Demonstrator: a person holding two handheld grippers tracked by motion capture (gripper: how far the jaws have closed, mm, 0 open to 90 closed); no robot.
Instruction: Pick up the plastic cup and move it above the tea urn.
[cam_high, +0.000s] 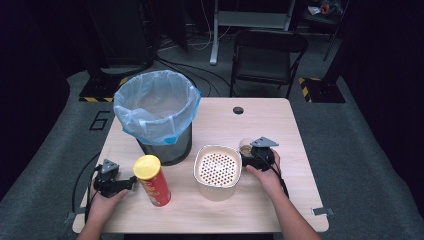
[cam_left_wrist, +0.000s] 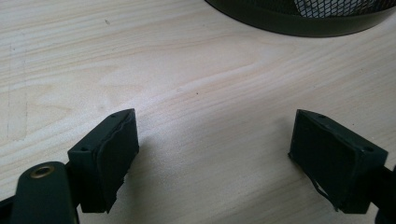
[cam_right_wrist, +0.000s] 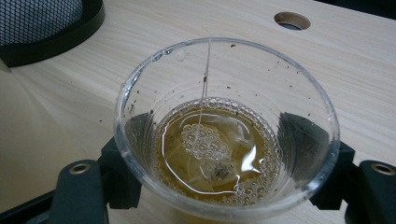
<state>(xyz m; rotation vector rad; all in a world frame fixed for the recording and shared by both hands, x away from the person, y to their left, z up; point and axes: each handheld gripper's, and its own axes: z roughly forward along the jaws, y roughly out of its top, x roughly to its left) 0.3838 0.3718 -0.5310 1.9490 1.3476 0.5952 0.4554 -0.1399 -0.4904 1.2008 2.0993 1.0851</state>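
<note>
- The right gripper (cam_right_wrist: 224, 186) has its jaws clamped on a clear cup (cam_right_wrist: 226, 135), one pad on each side of the wall low down, seen darkly through the plastic in the right gripper view.
- The cup stands upright, about a third full of brownish tea with bubbles; a tea bag (cam_right_wrist: 219, 161) lies sunk in it and its string (cam_right_wrist: 205, 79) runs up the inner wall to the far rim.
- In the high view the cup (cam_high: 245, 146) sits on the table (cam_high: 280, 200) just right of a cream strainer (cam_high: 217, 170), near it but apart as far as I can tell.
- The strainer therefore lies to the left of the right gripper (cam_high: 257, 155), a short sideways move away, its mouth facing up; pouring, if that is the step, would mean lifting and tipping the cup that way.
- The left gripper (cam_left_wrist: 229, 163) has its jaws wide apart over bare wood, holding nothing.
- In the high view the left gripper (cam_high: 114, 184) rests near the front left, just beside a red can (cam_high: 152, 181) with a yellow lid, standing upright.
- Behind the can is a mesh bin (cam_high: 159, 117) with a blue liner, well apart from the cup.
- The right hand (cam_high: 267, 175) is clearly the nearer to cup and strainer.
</note>
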